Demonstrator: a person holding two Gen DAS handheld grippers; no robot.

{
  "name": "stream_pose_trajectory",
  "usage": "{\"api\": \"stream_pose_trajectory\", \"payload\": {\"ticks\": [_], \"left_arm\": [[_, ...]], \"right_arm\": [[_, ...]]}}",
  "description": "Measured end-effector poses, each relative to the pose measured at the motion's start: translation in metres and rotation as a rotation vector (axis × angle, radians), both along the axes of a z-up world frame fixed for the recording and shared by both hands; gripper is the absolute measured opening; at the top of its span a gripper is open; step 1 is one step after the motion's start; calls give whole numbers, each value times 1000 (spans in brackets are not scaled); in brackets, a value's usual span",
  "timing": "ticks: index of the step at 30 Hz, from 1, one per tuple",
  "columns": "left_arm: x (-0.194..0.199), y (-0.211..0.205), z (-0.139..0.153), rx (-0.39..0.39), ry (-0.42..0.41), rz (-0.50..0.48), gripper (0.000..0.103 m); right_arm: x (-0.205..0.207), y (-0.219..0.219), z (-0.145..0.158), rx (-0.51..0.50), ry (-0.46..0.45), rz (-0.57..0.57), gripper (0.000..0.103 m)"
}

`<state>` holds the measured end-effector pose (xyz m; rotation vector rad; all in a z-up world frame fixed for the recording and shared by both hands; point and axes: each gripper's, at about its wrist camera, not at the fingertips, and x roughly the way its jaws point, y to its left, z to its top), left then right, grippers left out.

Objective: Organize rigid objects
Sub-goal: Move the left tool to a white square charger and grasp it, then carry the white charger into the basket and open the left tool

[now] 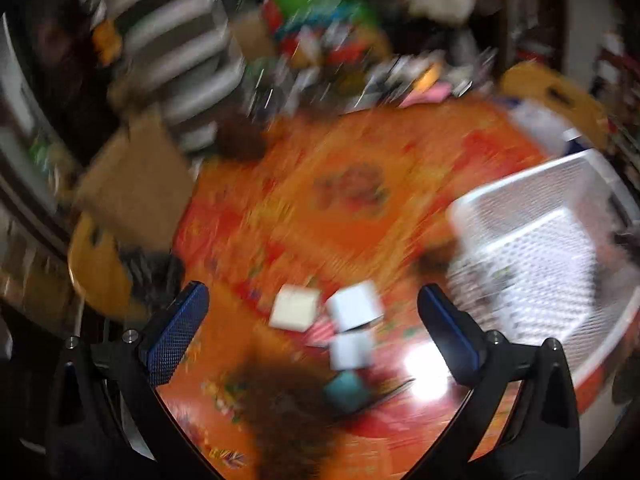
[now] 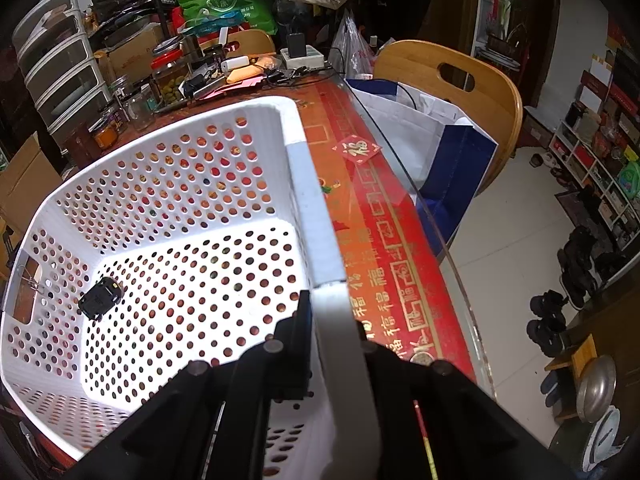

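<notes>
The left wrist view is motion-blurred. My left gripper [image 1: 312, 320] is open and empty above the orange-red table [image 1: 320, 200]. Between its fingers lie a cream square block [image 1: 294, 307], two white blocks [image 1: 354, 304] [image 1: 351, 350] and a teal object [image 1: 346, 390]. The white perforated basket [image 1: 540, 240] stands to the right. In the right wrist view my right gripper [image 2: 332, 344] is shut on the basket's right rim [image 2: 316, 216]. A small black object [image 2: 99, 298] lies on the basket floor at the left.
Jars, boxes, a green bag [image 2: 228, 4] and plastic drawers [image 2: 56, 60] crowd the far side of the table. A wooden chair [image 2: 460, 80] with a blue-white bag [image 2: 432, 140] stands right of the glass table edge. A cardboard box [image 1: 132, 184] stands at the left.
</notes>
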<state>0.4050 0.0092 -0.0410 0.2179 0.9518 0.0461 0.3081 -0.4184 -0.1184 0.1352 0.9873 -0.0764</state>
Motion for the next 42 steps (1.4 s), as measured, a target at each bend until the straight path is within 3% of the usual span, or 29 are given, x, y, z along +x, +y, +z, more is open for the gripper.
{"api": "stream_pose_trajectory", "payload": {"ticks": [4, 8, 11, 18, 21, 28, 37, 42], "left_arm": [[36, 54, -80, -16, 158, 106, 103], [53, 82, -114, -149, 208, 158, 98], [64, 80, -124, -150, 234, 130, 98], [82, 67, -135, -209, 257, 151, 90], [89, 69, -146, -225, 280, 168, 81], [91, 71, -154, -222, 293, 182, 71], [85, 67, -145, -195, 234, 188, 67], [67, 61, -104, -120, 120, 190, 67]], "right_arm": [[0, 0, 0, 5, 0, -3, 5], [0, 0, -1, 3, 5, -3, 5], [-1, 1, -1, 0, 4, -2, 5], [-1, 1, -1, -8, 11, -6, 5], [-1, 1, -1, -8, 13, -4, 5], [-1, 2, 0, -8, 12, -5, 5], [0, 2, 0, -7, 13, -5, 5], [0, 2, 0, -7, 11, -3, 5]]}}
